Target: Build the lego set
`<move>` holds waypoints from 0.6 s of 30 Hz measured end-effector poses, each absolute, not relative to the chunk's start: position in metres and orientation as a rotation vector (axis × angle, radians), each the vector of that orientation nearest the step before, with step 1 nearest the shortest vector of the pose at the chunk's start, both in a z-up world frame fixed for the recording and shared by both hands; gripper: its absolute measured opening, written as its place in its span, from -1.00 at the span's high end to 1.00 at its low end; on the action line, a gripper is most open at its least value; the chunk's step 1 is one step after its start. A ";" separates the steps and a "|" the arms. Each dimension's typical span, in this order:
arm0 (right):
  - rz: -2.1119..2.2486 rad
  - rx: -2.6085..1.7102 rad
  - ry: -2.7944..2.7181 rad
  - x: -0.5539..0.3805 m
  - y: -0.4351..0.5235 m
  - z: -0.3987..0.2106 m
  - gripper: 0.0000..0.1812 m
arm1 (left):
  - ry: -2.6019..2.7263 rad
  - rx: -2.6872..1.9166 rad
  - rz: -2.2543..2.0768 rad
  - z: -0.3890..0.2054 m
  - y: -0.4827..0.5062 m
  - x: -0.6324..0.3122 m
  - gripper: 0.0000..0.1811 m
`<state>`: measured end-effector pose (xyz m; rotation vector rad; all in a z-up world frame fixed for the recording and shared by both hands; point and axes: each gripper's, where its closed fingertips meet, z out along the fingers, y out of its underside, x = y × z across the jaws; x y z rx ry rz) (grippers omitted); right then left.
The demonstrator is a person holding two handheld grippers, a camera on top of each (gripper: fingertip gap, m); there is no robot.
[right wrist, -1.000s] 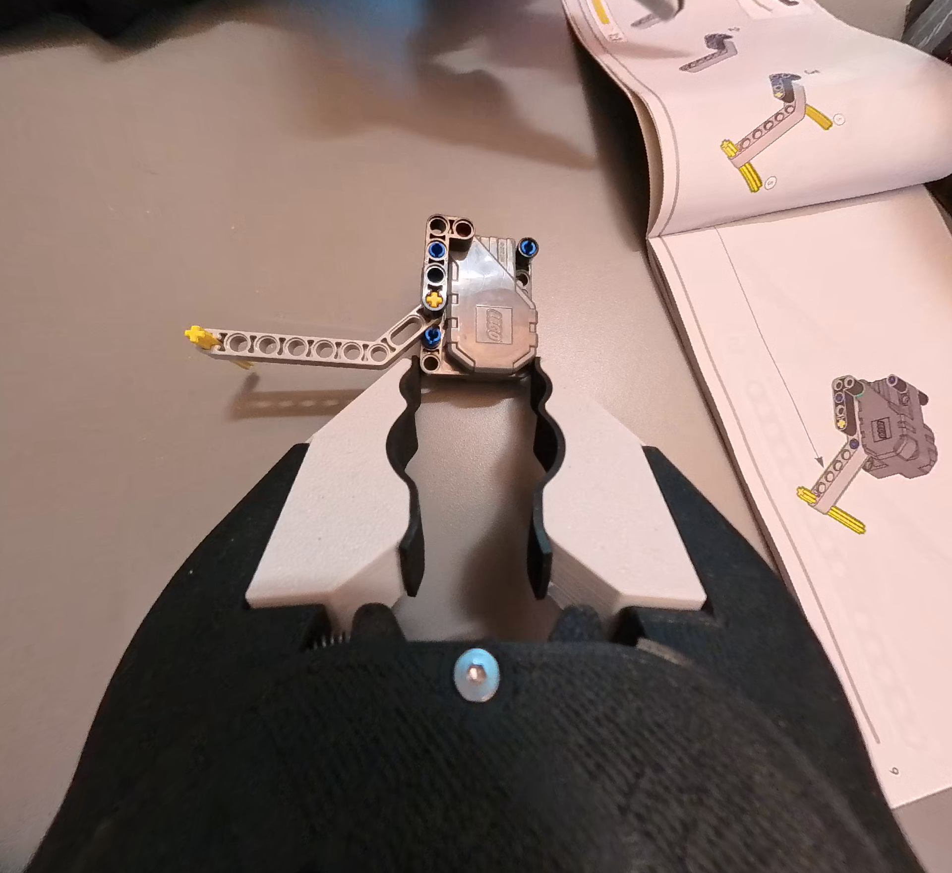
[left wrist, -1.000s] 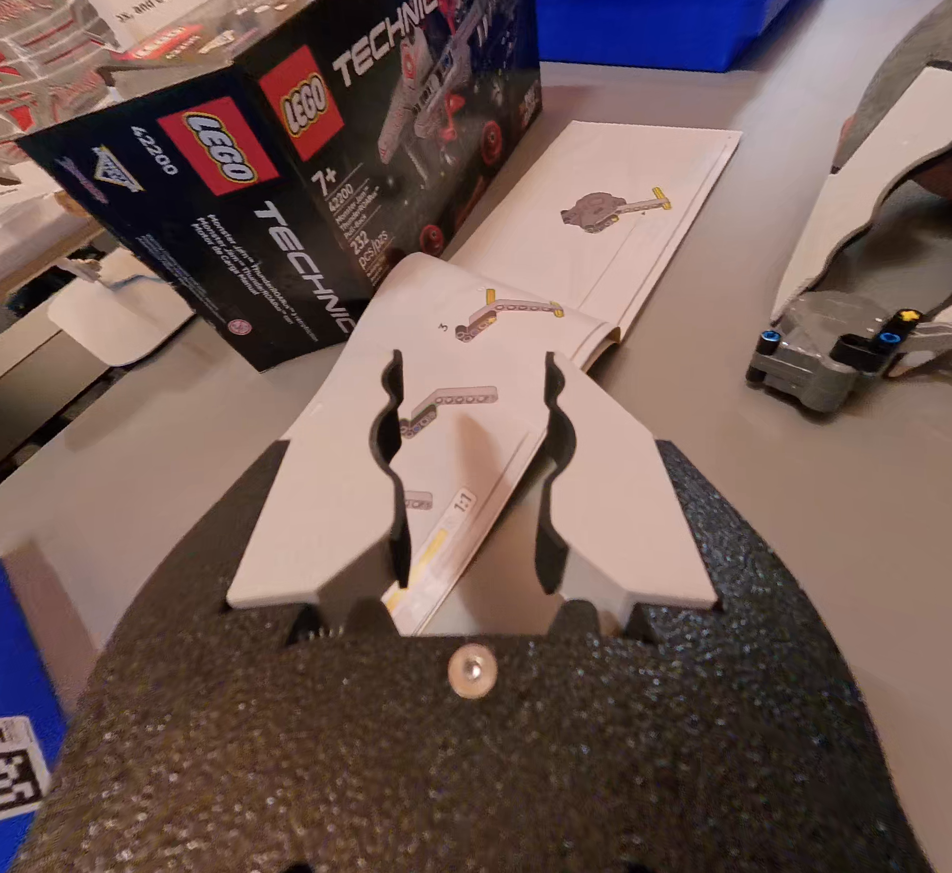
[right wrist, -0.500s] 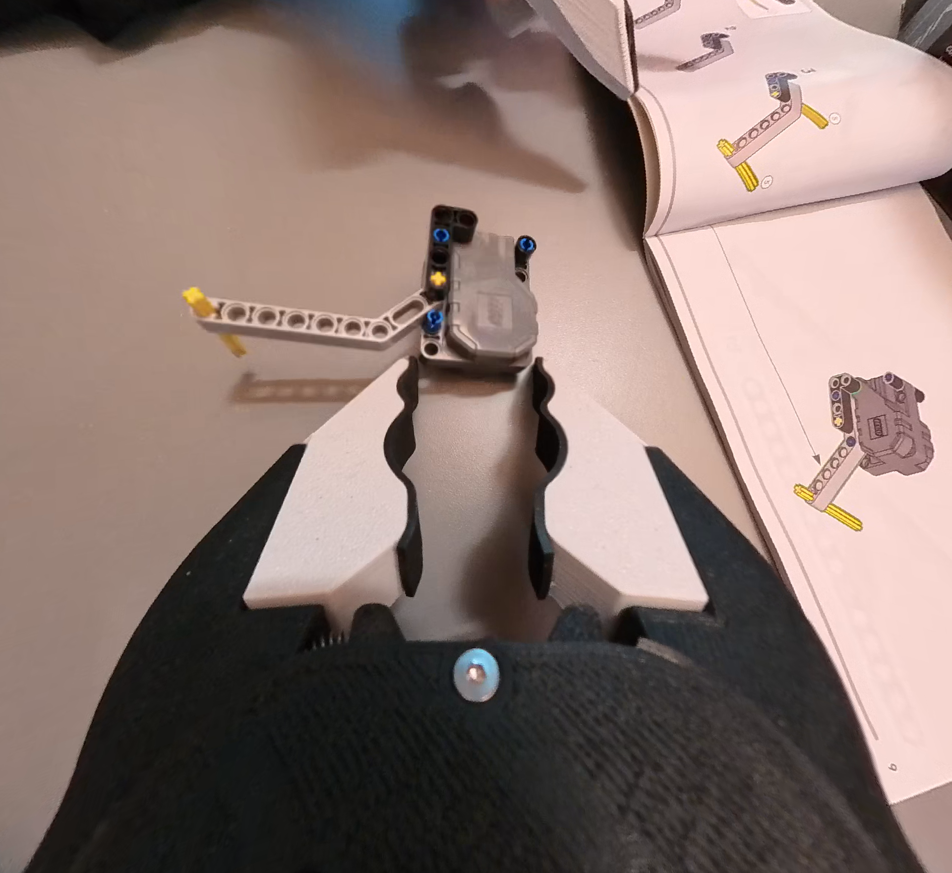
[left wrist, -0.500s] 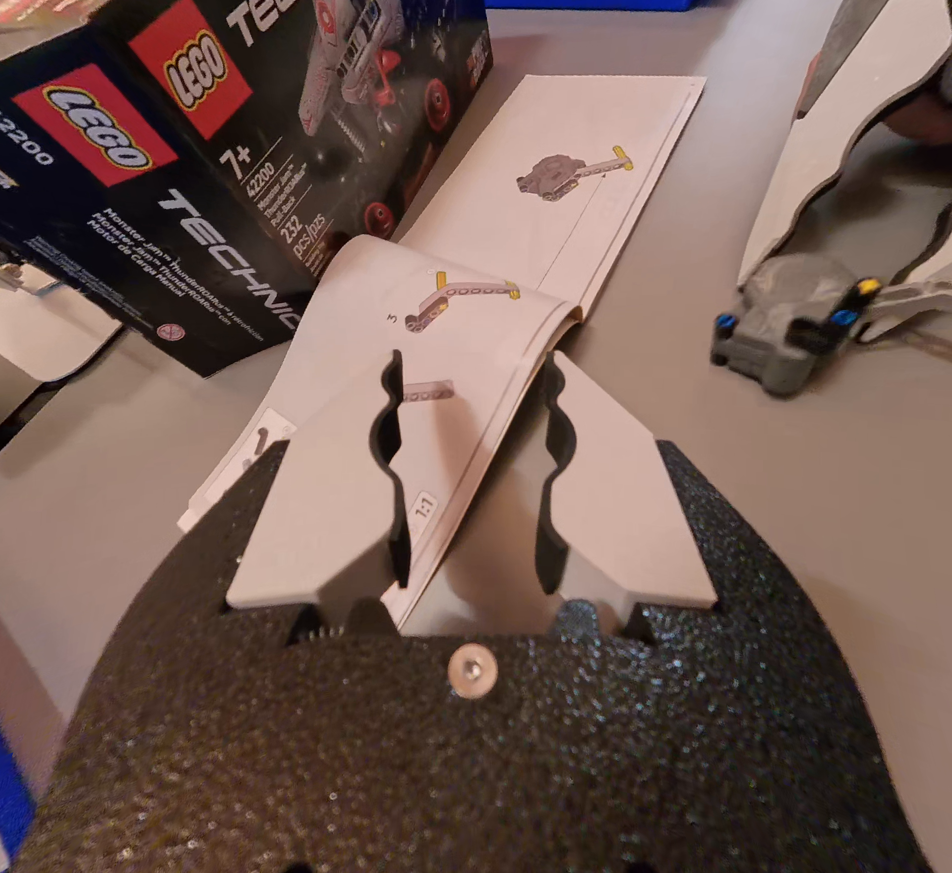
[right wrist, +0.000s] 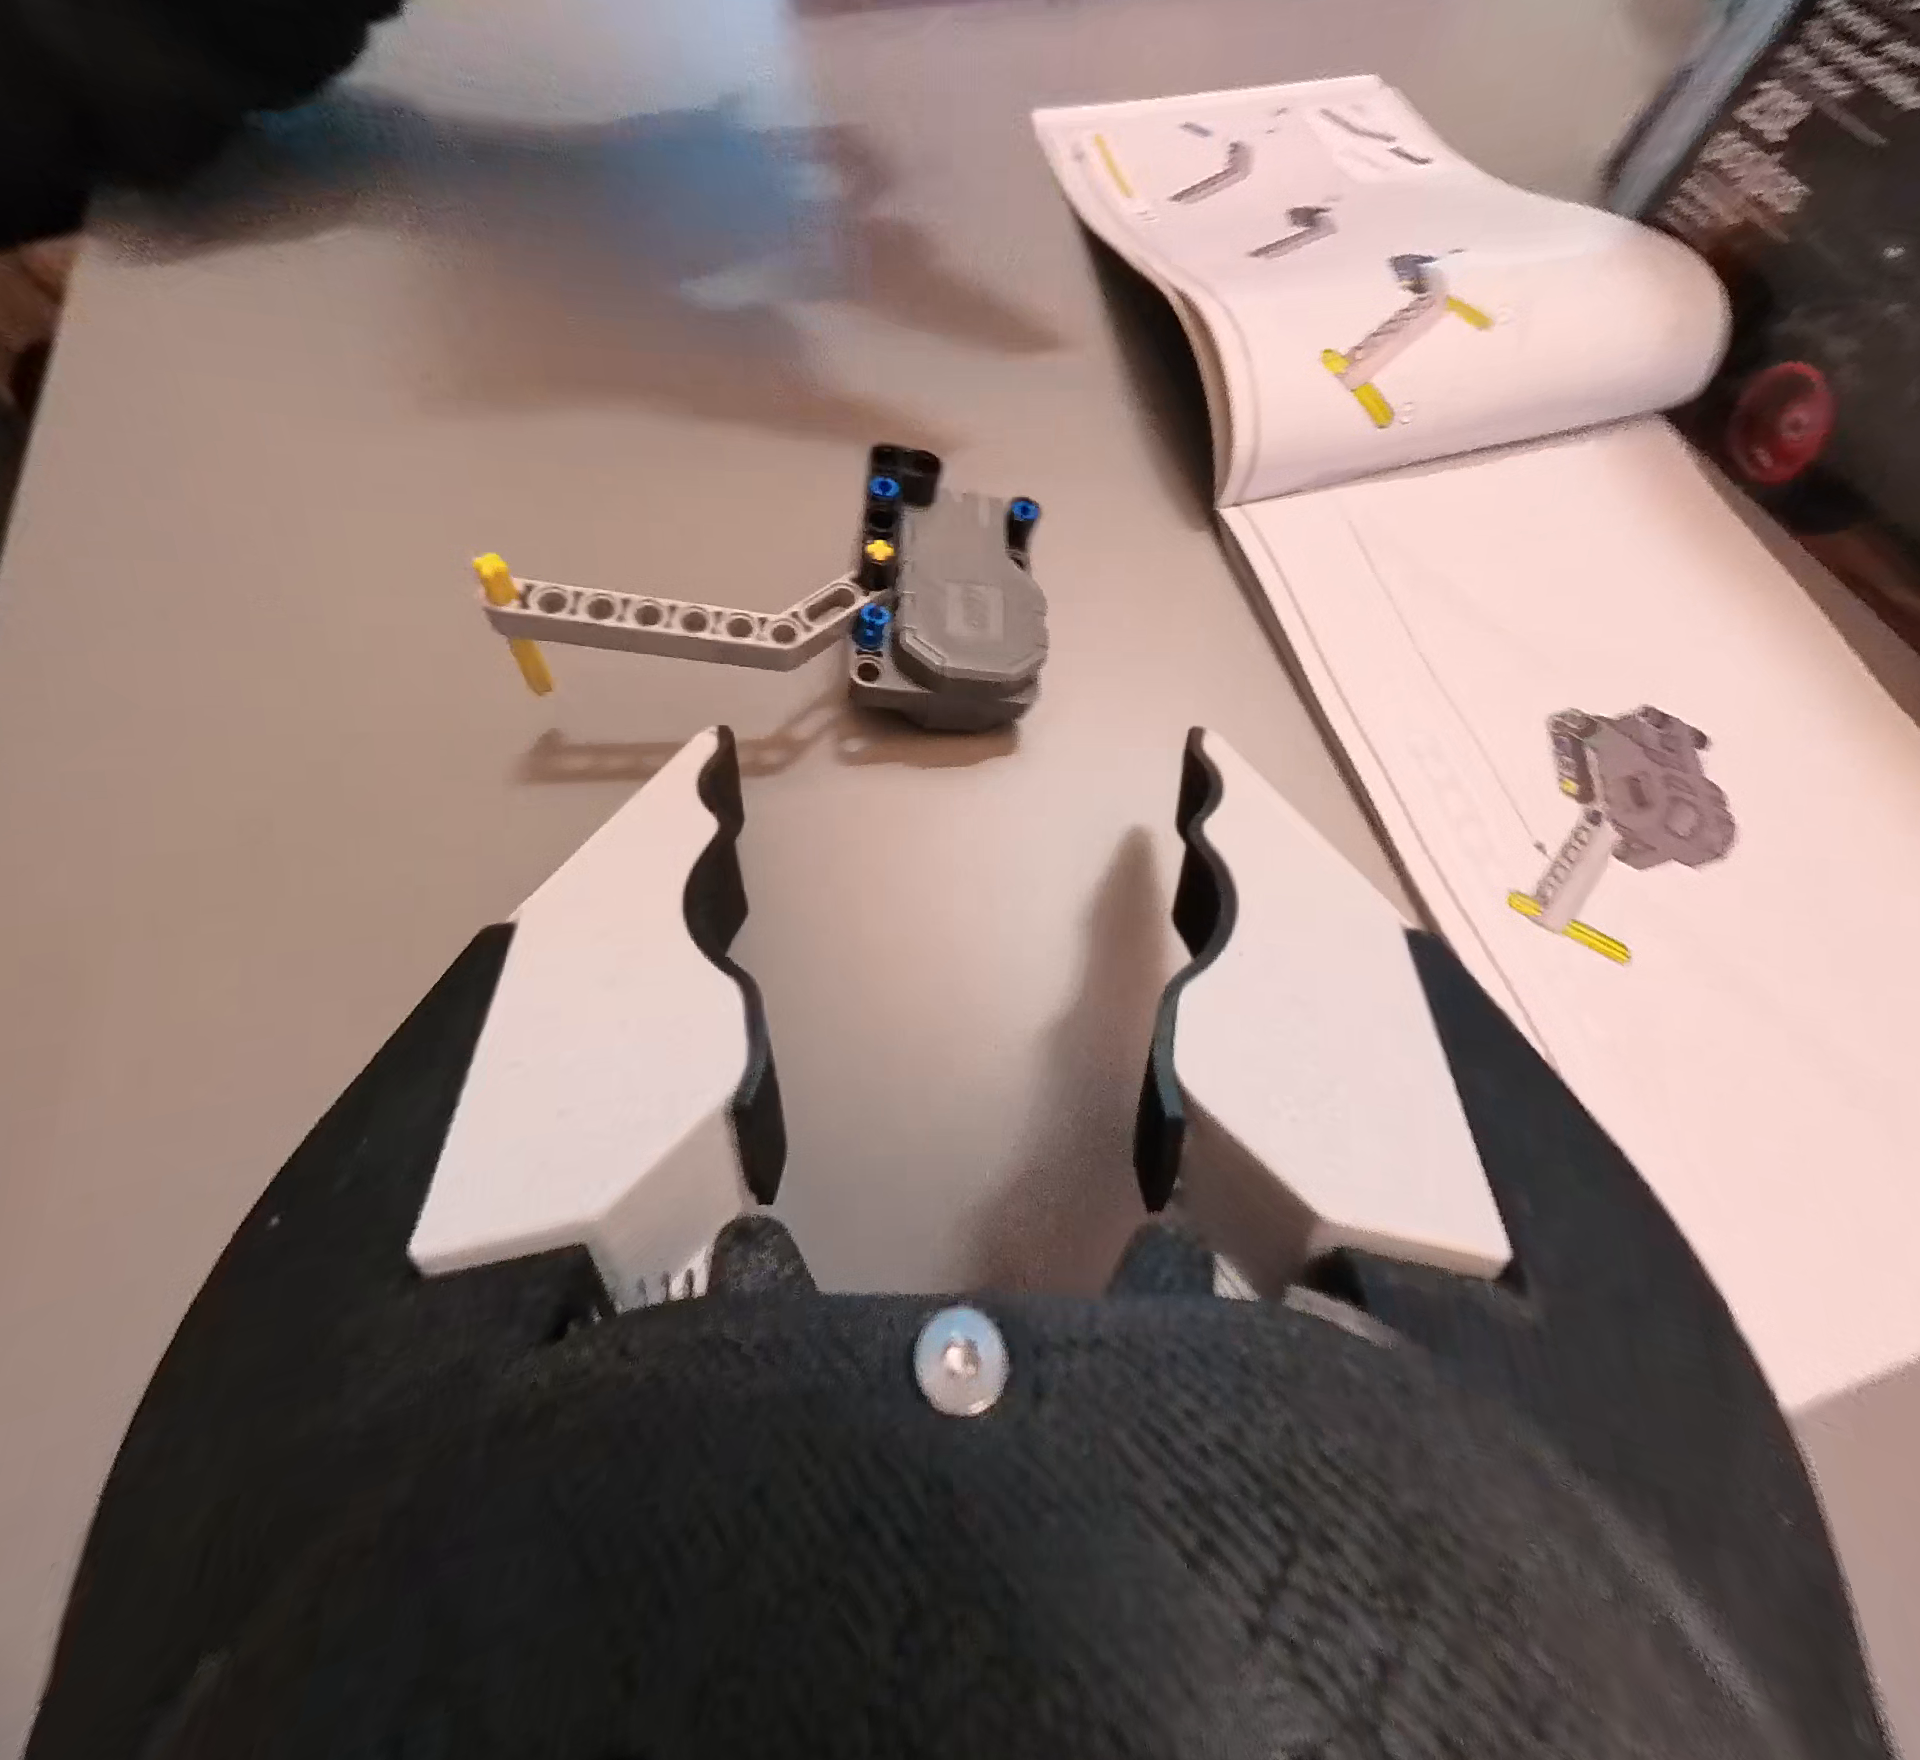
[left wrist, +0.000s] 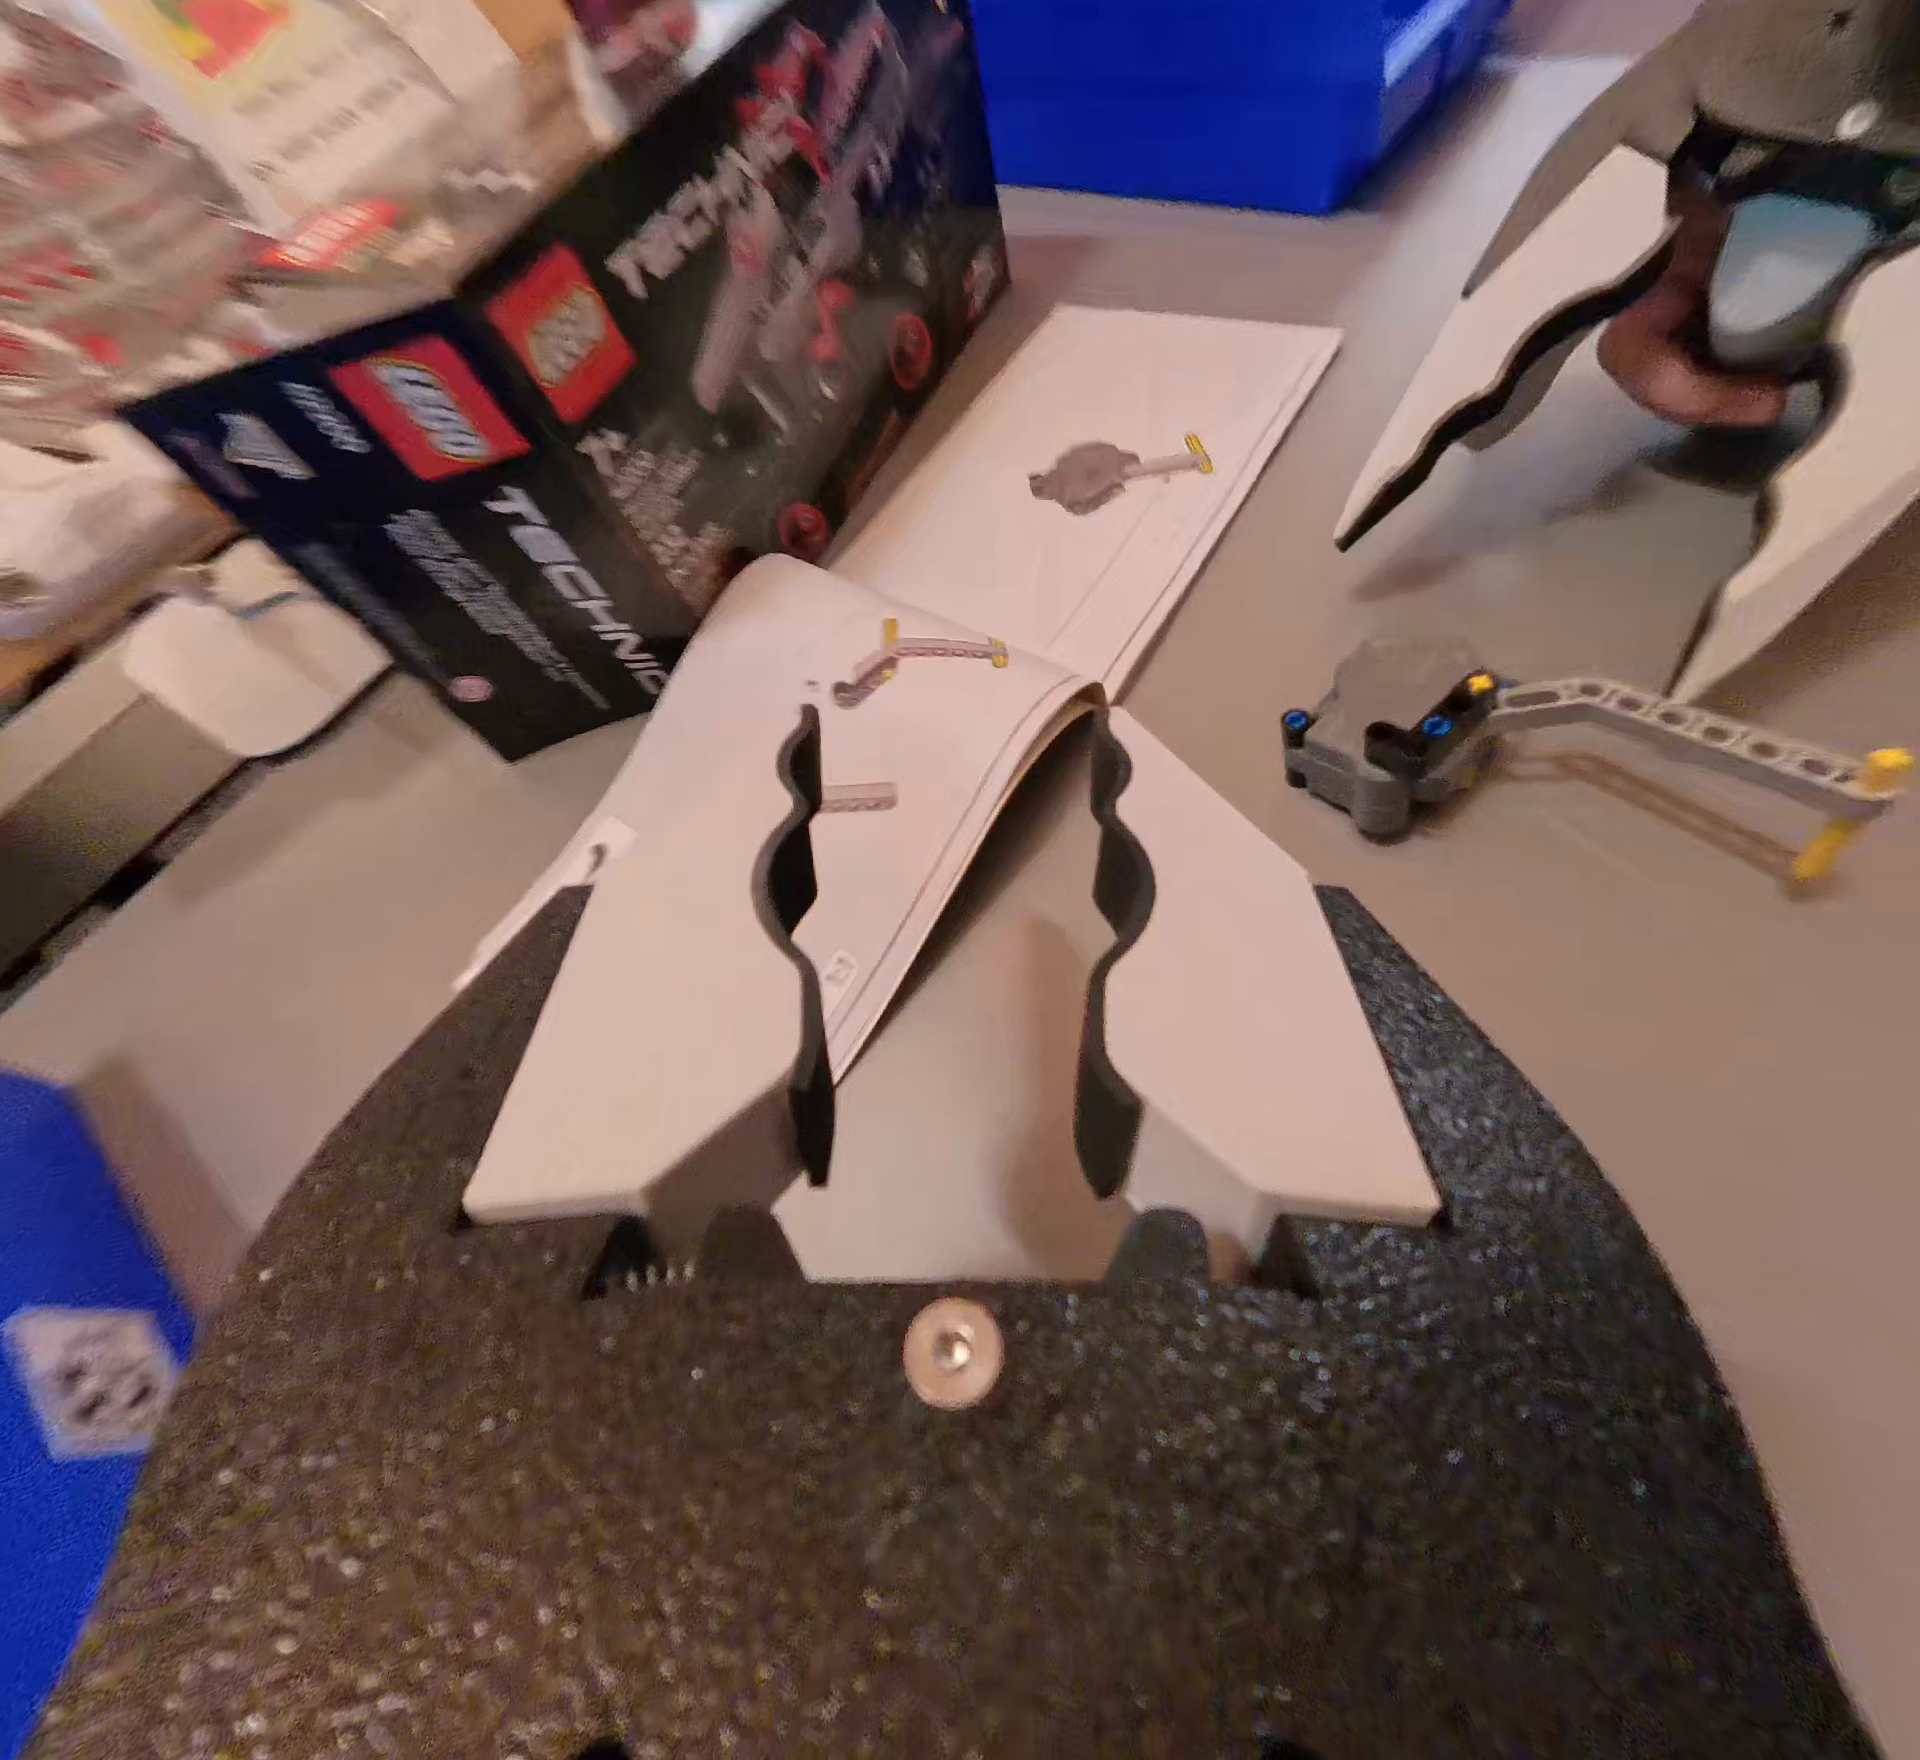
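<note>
The half-built model [right wrist: 935,614] sits free on the table [right wrist: 312,879] beside the open booklet [right wrist: 1455,671], the right gripper [right wrist: 956,754] gaping empty before it, the left gripper [left wrist: 951,734] parted over a page; probably checking the next step.

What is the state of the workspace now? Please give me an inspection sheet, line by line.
Surface: grey table, mostly bare.
Job's things: grey motor assembly with long light-grey beam lying free; instruction booklet open beside it; set box upright.
Clutter: blue bins.
Grippers: left gripper open, over the booklet; right gripper open, empty, short of the assembly.
Cables: nothing seen.
Surroundings: blurred boxes behind.
</note>
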<state>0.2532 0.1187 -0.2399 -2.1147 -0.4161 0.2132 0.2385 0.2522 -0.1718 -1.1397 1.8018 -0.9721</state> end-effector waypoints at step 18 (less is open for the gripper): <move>0.033 -2.281 -0.193 0.296 0.108 -0.262 0.16 | 1.895 -1.790 -0.397 -0.184 0.504 0.081 0.64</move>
